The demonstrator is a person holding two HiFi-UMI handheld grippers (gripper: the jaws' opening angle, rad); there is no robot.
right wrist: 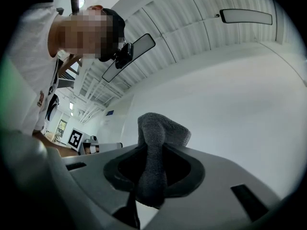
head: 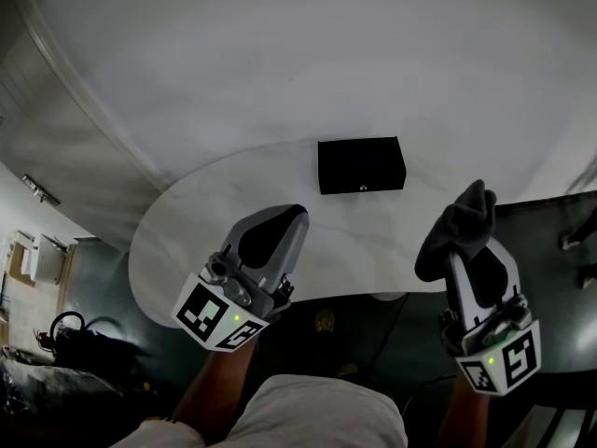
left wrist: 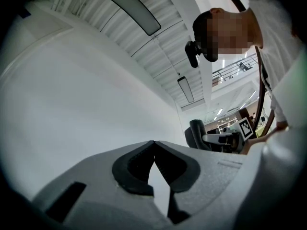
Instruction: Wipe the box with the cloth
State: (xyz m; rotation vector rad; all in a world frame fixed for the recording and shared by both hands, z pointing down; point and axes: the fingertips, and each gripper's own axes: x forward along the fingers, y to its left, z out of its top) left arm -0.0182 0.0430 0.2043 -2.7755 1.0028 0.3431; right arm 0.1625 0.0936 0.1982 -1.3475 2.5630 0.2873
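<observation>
Two grippers are mine, and the box lies ahead of both, on the white table. It sits beyond the tips of my left gripper and off to their right, and beyond my right gripper and off to its left, touching neither. My left fingers are clenched tip to tip on nothing. My right fingers are clamped on the dark grey cloth, which bunches up past the tips and is apart from the box. The box is black and oblong. Its long axis runs crosswise to the way my fingers point, with one long side turned toward me. A small pale spot on that near side is too small to read.
</observation>
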